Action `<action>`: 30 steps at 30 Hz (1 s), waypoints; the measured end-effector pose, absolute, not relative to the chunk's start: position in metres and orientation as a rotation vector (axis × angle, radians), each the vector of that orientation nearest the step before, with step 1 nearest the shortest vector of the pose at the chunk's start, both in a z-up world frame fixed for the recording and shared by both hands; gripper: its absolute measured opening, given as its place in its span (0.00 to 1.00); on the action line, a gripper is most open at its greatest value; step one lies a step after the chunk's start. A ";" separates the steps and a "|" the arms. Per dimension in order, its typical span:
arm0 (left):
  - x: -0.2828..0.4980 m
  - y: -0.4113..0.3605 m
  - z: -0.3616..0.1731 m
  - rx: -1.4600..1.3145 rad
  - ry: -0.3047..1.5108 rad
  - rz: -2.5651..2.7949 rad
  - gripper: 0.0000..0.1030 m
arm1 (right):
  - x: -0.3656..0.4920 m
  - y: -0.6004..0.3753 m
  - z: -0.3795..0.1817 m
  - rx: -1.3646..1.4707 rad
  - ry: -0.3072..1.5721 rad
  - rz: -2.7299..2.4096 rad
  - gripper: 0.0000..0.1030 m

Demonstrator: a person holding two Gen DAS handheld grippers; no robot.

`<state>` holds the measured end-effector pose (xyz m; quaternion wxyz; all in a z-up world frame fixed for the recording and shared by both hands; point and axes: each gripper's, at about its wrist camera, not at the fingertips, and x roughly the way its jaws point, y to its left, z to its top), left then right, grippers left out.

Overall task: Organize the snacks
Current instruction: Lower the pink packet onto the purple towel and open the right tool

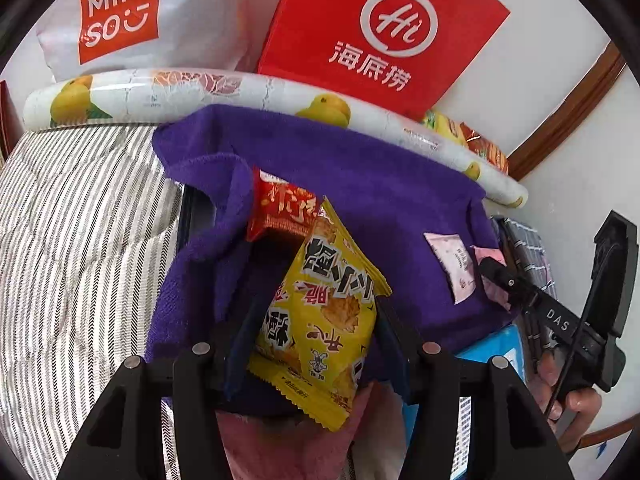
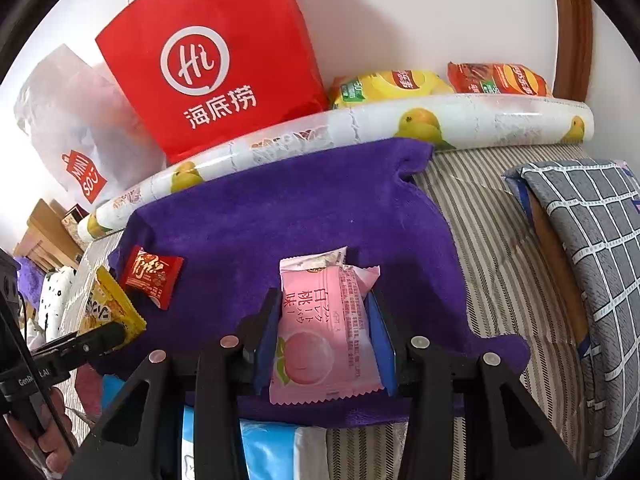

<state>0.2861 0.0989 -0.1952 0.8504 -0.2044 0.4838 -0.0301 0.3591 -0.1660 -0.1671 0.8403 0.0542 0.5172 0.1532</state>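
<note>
While I am pointing both claws down at the purple towel, each one is gripping a snack. My left claw is clamped on the yellow pack, its jaws pressing the pack's sides so it is hanging tilted just above the towel. My right claw is squeezed onto the pink pack — the peach-printed wrapper is standing between the blue pads, above the towel's near half. In the left view that claw's tip is showing at the right over the towel's edge, with the pink wrapper caught in it and my hand behind on its handle.

Just past the yellow pack, the red snack is lying on the towel's left part, its near edge hidden behind the yellow pack in the left view; from the right view the two are sitting close but apart. A second pink pack is lying flat on the towel toward the right.

Beyond the towel, the striped sheet is spreading out to both sides, and a checked pillow is lying at the far right. Farther back, a fruit-print roll is running along the towel's far edge. Behind it, a red bag and a white bag are standing against the wall — beside them two chip bags are resting.
</note>
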 end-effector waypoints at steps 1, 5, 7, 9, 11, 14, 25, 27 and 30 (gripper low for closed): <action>0.287 0.098 -0.197 -0.427 1.026 -0.061 0.53 | 0.359 -0.166 -0.168 0.113 1.097 0.322 0.41; 0.288 0.098 -0.198 -0.416 1.037 -0.054 0.53 | 0.362 -0.169 -0.175 0.109 1.135 0.304 0.41; 0.287 0.099 -0.199 -0.419 1.038 -0.055 0.53 | 0.363 -0.170 -0.177 0.112 1.146 0.298 0.41; 0.287 0.099 -0.199 -0.420 1.038 -0.055 0.53 | 0.364 -0.171 -0.178 0.115 1.152 0.295 0.41; 0.287 0.099 -0.199 -0.414 1.041 -0.053 0.54 | 0.364 -0.171 -0.177 0.119 1.153 0.300 0.41; 0.288 0.099 -0.199 -0.411 1.043 -0.053 0.56 | 0.364 -0.169 -0.177 0.112 1.159 0.306 0.41; 0.284 0.100 -0.186 -0.412 0.982 -0.058 0.74 | 0.364 -0.168 -0.177 0.114 1.164 0.310 0.42; 0.281 0.101 -0.182 -0.417 0.958 -0.060 0.76 | 0.365 -0.167 -0.177 0.116 1.169 0.318 0.42; 0.279 0.104 -0.177 -0.428 0.932 -0.066 0.76 | 0.364 -0.167 -0.174 0.125 1.164 0.336 0.49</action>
